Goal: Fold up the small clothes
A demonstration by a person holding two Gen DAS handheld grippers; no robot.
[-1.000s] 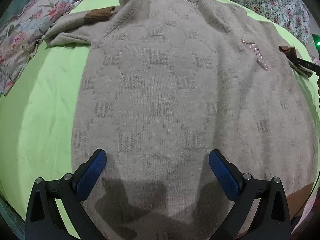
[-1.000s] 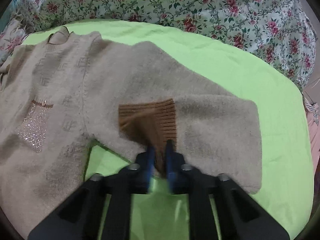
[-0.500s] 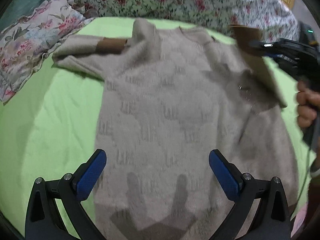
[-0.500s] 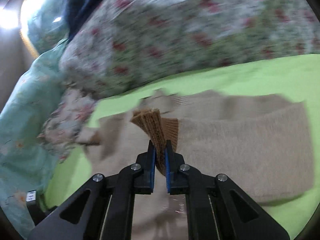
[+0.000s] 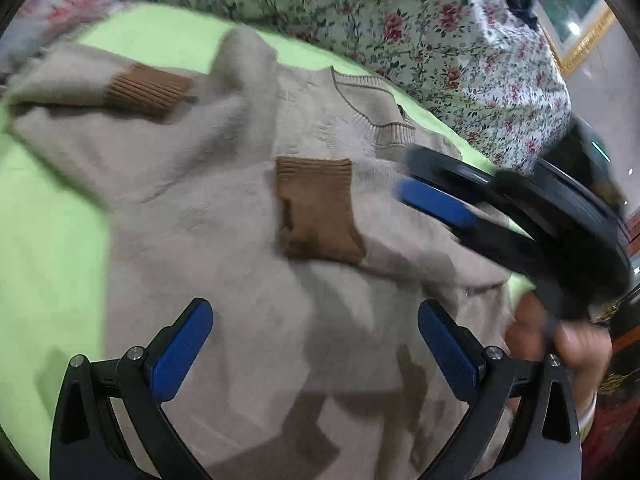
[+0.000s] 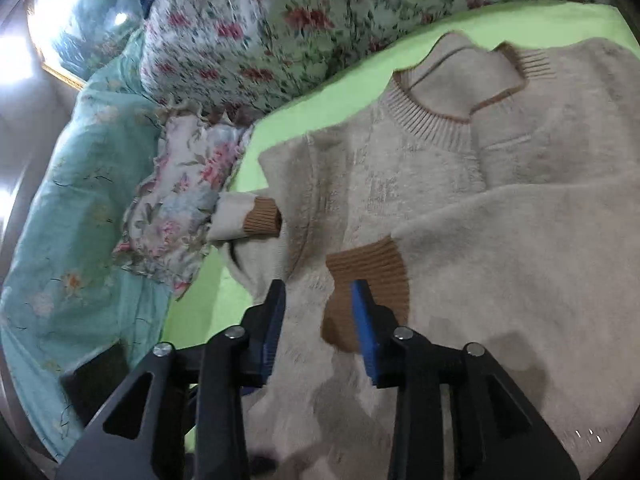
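From your left wrist, the beige sweater [image 5: 224, 240] lies flat on the green sheet [image 5: 48, 240], filling the centre. Your left gripper [image 5: 316, 344] hangs spread and empty above the body, likely freed for the other sleeve, whose cuff [image 5: 148, 88] sits at ten o'clock. The folded sleeve's brown cuff [image 5: 316, 208] rests mid-chest; your right gripper [image 5: 420, 184] is at three o'clock.

From your right wrist, the right gripper [image 6: 318, 320] has just been opening: its jaws stand apart, the brown cuff [image 6: 368, 276] at one o'clock beside the right pad, unpinched (released so the sleeve stays across the chest).
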